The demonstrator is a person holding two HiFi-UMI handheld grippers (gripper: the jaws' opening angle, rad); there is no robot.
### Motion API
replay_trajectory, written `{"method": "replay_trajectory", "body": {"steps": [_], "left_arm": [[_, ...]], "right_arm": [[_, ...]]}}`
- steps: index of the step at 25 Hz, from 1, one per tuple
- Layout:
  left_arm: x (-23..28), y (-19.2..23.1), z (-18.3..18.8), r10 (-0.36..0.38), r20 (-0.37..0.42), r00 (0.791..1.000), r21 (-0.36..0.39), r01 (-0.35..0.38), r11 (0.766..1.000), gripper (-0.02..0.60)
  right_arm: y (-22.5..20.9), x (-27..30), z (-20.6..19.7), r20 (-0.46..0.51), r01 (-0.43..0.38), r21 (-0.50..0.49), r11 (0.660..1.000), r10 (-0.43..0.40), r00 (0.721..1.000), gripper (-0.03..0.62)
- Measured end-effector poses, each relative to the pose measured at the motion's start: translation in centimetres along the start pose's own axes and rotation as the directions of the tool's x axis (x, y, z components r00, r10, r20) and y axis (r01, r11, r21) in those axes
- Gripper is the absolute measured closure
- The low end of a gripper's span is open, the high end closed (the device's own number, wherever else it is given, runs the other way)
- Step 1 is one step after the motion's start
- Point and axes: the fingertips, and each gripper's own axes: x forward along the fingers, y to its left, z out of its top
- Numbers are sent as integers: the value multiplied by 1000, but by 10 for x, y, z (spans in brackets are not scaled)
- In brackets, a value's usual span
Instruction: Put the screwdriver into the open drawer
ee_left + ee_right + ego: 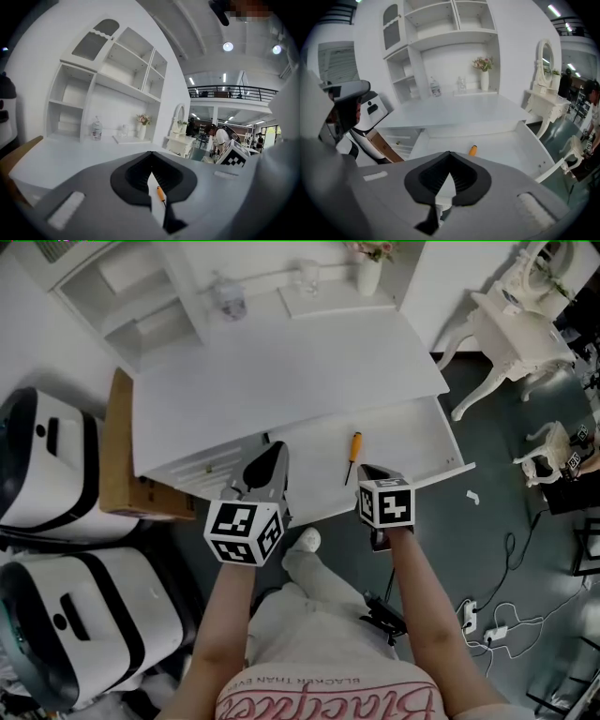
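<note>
1. The white tabletop (pixel 281 371) carries a glass jar (pixel 229 302), a small glass (pixel 307 276) and a vase of flowers (pixel 368 274) along its back edge.
2. The open drawer (pixel 408 439) under its front edge holds the screwdriver (pixel 353 456), lying flat.
3. Cables (pixel 507 554) trail over the dark floor (pixel 487 474).

a white desk (pixel 281 362) with a shelf unit (pixel 117 70) stands on dark grey floor (pixel 497 540) beside an ornate white dressing table (pixel 516 334).
</note>
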Motion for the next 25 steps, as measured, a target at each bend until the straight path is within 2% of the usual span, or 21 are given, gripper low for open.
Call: {"method": "replay_trajectory", "body": {"steps": [4, 14, 20, 25], "left_arm": [[-25, -3, 3, 40, 21, 999, 37, -41, 998, 571], [-64, -21, 21, 74, 116, 990, 58, -81, 995, 571], [-78, -35, 27, 122, 147, 982, 50, -131, 990, 571], [-86, -56, 44, 153, 194, 969, 78, -171, 982, 571]], "right_arm": [[12, -32, 4, 54, -20, -30, 999, 21, 998, 593], [21, -98, 17, 203, -25, -62, 998, 37, 979, 594], [21, -123, 23, 277, -8, -189, 982, 61, 959, 594], [16, -151, 37, 342, -28, -226, 974, 106, 934, 594]]}}
